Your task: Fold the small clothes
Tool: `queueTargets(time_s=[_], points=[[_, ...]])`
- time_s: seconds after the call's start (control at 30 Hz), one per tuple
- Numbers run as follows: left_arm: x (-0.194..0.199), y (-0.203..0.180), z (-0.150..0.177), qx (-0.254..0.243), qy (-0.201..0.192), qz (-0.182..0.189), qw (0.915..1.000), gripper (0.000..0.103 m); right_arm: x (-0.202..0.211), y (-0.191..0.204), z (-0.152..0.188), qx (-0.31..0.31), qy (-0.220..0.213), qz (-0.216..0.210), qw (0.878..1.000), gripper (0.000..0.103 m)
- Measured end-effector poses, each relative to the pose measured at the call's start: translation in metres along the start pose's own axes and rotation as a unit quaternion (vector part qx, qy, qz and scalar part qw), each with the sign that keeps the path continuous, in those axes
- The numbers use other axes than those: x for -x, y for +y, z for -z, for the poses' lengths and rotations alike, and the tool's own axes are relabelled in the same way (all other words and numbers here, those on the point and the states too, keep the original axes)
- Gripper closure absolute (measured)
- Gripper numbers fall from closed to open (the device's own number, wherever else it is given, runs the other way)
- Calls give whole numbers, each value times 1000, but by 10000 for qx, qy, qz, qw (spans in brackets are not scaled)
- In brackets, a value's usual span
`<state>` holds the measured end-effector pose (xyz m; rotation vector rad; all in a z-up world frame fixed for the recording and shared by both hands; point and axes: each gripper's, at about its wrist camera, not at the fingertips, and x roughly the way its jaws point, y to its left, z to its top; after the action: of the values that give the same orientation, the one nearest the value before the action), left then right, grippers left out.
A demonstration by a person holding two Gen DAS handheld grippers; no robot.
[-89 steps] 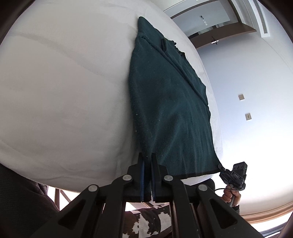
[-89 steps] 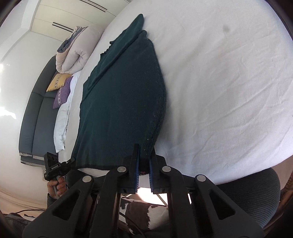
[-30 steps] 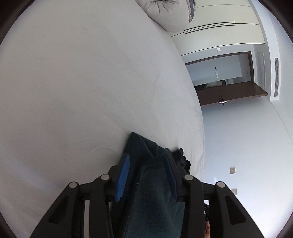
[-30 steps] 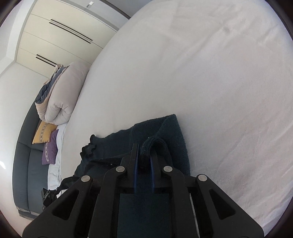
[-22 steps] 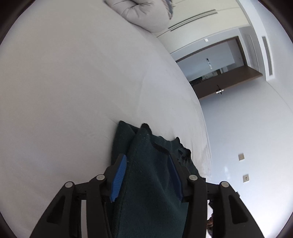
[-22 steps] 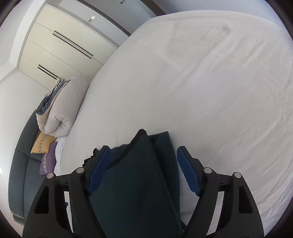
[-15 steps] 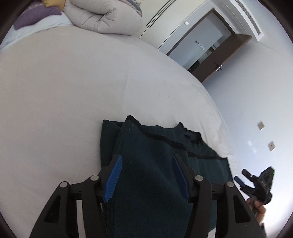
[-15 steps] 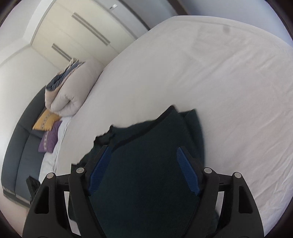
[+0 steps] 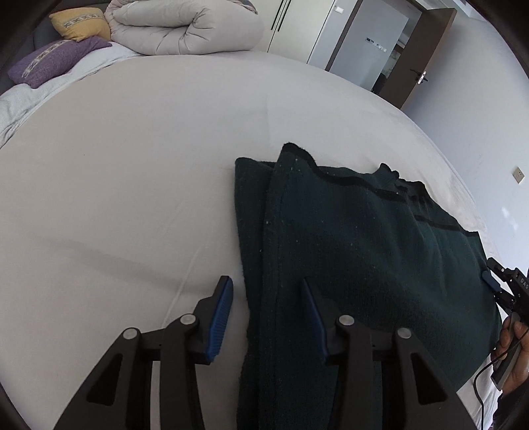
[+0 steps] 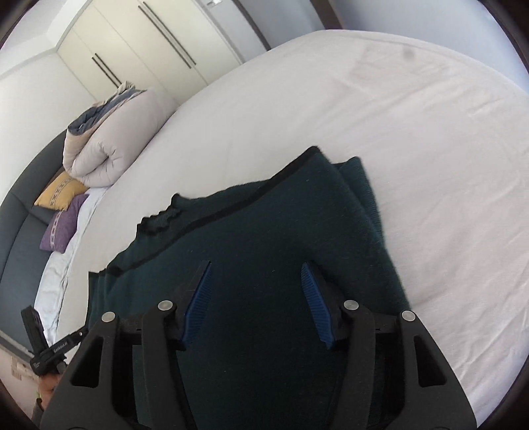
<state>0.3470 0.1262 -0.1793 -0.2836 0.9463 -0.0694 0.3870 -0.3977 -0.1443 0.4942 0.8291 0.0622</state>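
Observation:
A dark green knitted garment (image 9: 357,251) lies folded in half on the white bed (image 9: 132,185), its black-trimmed hem laid back over the collar end. It also shows in the right wrist view (image 10: 264,238). My left gripper (image 9: 266,297) is open and empty, above the garment's left folded edge. My right gripper (image 10: 256,281) is open and empty, above the garment's right part. The right gripper also shows at the right edge of the left wrist view (image 9: 506,291).
A rolled beige duvet (image 9: 185,26) lies at the head of the bed, with a yellow pillow (image 9: 82,18) and a purple pillow (image 9: 53,63) beside it. White wardrobes (image 10: 158,43) and a dark door (image 9: 426,56) stand behind.
Both grippers carried the garment's hem forward over the collar end, then opened and let go. They have drawn back and up, so more of the folded garment shows.

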Motion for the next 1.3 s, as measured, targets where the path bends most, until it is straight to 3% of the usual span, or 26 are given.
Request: queueTargets(time_s=[0.07, 0.13, 0.2, 0.33, 0.47, 0.53, 0.67, 0.87, 0.93, 1.1, 1.3], points=[[10, -2, -2, 16, -83, -135, 9999, 57, 5, -7, 1, -141, -172, 31, 9997, 51], [24, -10, -10, -123, -405, -261, 9988, 57, 5, -12, 7, -148, -268, -109, 9995, 48], [36, -20, -24, -263, -714, -162, 9970, 55, 8, -15, 14, 28, -401, -166, 9991, 47], [23, -44, -58, -563, -758, 51, 9955, 54, 13, -24, 20, 40, -569, -466, 9973, 42], [-23, -58, -75, -823, -292, -405, 9954, 56, 18, -37, 24, -158, -686, -880, 9936, 42], [-46, -54, -74, -975, -21, -885, 9913, 61, 23, -46, 25, -248, -721, -1043, 9916, 42], [-45, -21, -66, -422, -159, -697, 9965, 71, 24, -49, 28, -252, -761, -1110, 9906, 42], [-40, -27, -64, -644, -151, -590, 9961, 74, 25, -50, 30, -267, -797, -1156, 9897, 42], [-42, -28, -66, -660, -136, -640, 9957, 95, 25, -49, 30, -249, -792, -1127, 9902, 42], [-40, -34, -62, -669, -261, -947, 9929, 96, 26, -49, 30, -252, -802, -1138, 9899, 42], [-35, -20, -53, -300, -453, -1080, 9927, 96, 28, -49, 30, -290, -826, -1186, 9891, 42]])
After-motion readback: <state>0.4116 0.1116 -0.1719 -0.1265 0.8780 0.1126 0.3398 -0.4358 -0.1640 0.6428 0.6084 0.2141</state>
